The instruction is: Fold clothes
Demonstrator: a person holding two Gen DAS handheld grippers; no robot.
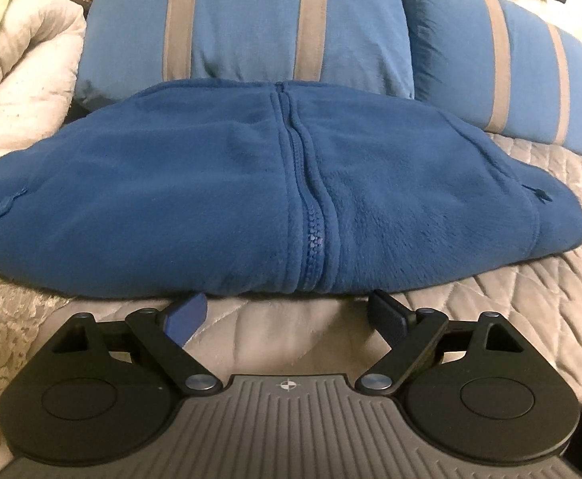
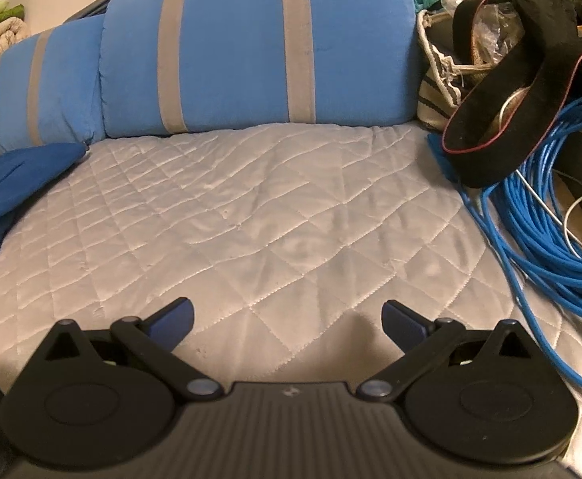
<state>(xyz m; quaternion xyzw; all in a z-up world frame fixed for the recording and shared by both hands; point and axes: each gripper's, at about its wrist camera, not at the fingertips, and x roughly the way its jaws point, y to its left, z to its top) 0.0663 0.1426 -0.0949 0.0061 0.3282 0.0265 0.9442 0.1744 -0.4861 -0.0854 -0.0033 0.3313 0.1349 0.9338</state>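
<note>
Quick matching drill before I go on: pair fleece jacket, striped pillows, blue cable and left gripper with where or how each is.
Things:
1. fleece jacket
2. striped pillows
3. blue cable
4. left gripper

States:
A. coiled at the bed's right edge
B. open, at the jacket's near hem
C. zipped, lying flat on the quilt
D. propped behind the quilt

Pairs: 1-C, 2-D, 3-A, 4-B

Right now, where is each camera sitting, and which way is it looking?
Left wrist: on the left tongs, low over the quilted bedspread, facing the blue fleece jacket; only its open fingers show.
Right wrist: on the right tongs, facing bare bedspread and a blue cable coil; open fingers only.
Shared: the bedspread, the striped blue pillows, and the jacket's edge.
</note>
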